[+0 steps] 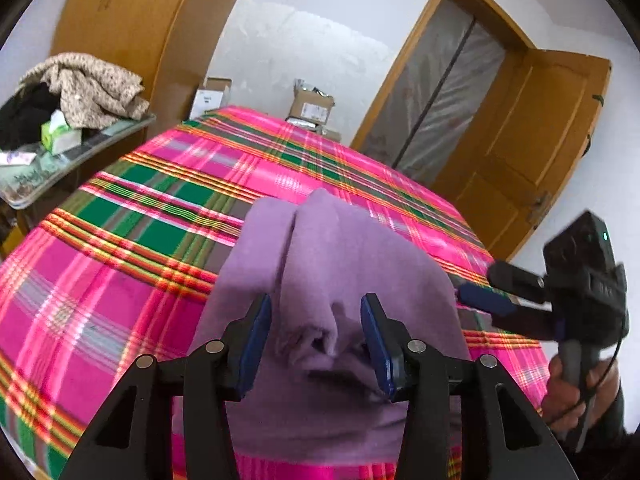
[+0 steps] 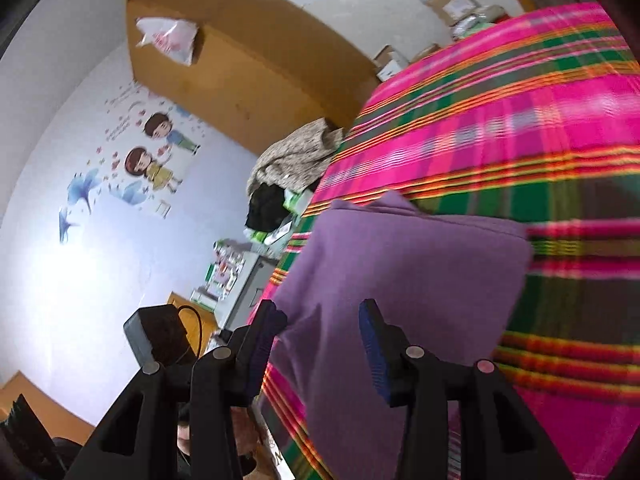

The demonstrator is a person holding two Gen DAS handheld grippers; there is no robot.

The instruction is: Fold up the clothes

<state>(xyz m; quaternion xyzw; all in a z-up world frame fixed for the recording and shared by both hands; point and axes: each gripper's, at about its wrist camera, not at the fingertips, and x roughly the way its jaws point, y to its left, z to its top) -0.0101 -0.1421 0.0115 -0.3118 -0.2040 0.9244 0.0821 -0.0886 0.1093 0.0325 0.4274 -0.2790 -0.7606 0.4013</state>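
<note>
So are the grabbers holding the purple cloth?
No. Both the left gripper and the right gripper are open, with the purple garment lying between their fingers on the plaid sheet, not pinched.

Both wrist views close, sharing purple garment (image 1: 340, 264)

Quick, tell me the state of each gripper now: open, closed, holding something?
Left gripper: open, over the purple cloth, gripping nothing.
Right gripper: open, at the cloth's edge, gripping nothing.
</note>
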